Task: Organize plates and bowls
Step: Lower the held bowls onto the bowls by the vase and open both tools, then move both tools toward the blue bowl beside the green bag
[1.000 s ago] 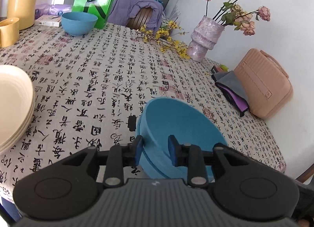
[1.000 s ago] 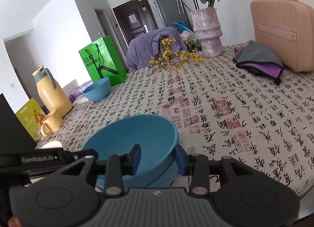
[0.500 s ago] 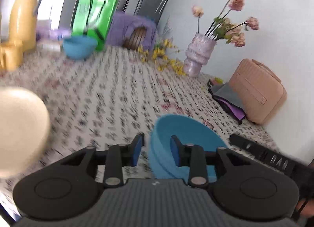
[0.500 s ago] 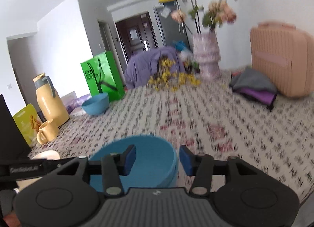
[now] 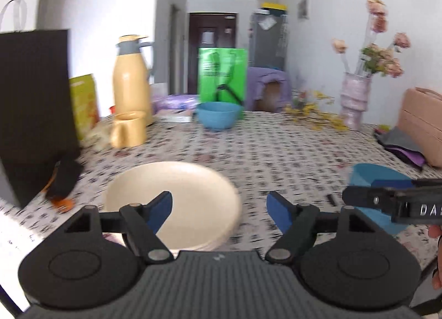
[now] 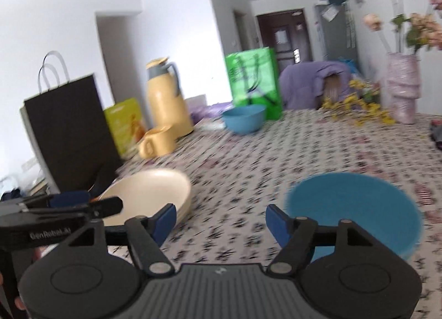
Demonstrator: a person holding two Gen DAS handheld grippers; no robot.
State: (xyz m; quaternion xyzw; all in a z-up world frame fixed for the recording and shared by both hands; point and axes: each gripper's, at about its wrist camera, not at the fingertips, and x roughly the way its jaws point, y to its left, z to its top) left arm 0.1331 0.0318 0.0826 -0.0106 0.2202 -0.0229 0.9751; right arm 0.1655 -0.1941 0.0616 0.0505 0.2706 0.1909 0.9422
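A stack of cream plates (image 5: 176, 197) sits near the table's front, just ahead of my open, empty left gripper (image 5: 219, 210); it also shows in the right wrist view (image 6: 149, 194). Stacked blue bowls (image 6: 356, 208) stand at the front right, beside my open, empty right gripper (image 6: 221, 222); in the left wrist view these bowls (image 5: 373, 181) are partly hidden behind the right gripper's body. Another blue bowl (image 5: 218, 118) stands far back by the green bag; it also shows in the right wrist view (image 6: 244, 120).
A black paper bag (image 5: 33, 109), a yellow thermos (image 5: 132, 78), a yellow mug (image 5: 129, 132) and a green bag (image 5: 222, 73) line the left and back. A vase of flowers (image 5: 355, 100), yellow sprigs and a pink case (image 5: 422, 128) are at the right.
Both grippers have opened and let go of the blue bowl, now resting on the stack. Both views swung left and pulled back; the plates now lie ahead of the left gripper.
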